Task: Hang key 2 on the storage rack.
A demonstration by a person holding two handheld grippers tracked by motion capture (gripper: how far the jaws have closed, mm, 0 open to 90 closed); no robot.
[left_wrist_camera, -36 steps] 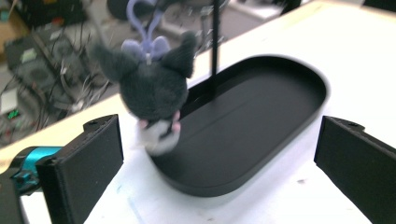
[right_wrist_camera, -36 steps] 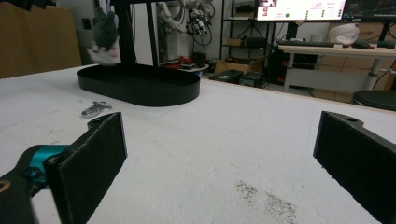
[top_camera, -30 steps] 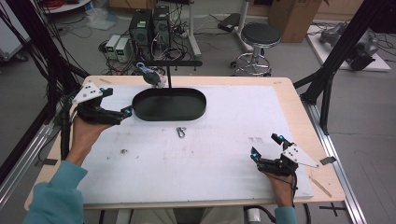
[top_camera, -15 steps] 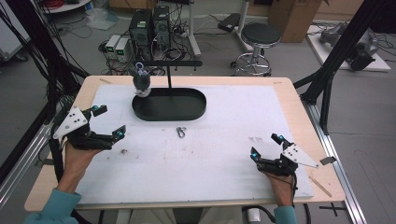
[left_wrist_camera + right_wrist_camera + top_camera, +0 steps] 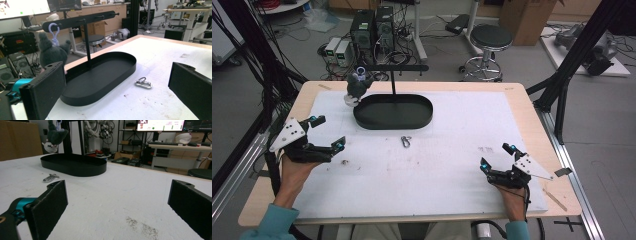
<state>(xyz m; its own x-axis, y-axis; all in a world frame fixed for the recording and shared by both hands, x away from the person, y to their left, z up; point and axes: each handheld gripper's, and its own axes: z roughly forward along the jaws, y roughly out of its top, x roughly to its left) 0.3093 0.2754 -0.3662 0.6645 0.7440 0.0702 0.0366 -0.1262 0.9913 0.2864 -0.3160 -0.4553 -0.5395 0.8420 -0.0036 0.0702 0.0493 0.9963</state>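
- Left gripper, jaws spread wide and empty, sits near the black tray's left end.
- Right gripper rests well apart from the tray, jaws parted.
- Grey plush toy hangs by a lilac clip above the tray's left end.

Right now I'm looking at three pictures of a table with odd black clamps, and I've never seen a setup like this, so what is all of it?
No robot here: a person sits at the table and holds a hand-operated clamp in each hand. The left tool and the right tool both stand open with nothing between their jaws.

The high view looks down from above the person. The other two pictures come from small cameras riding on the tools, so the two black slabs at the bottom of each are that tool's own jaws.

On the white surface stands a black oval tray with a post and a crossbar. A grey plush toy hangs from the bar by a pale clip. A small metal carabiner lies loose on the table in front of the tray.
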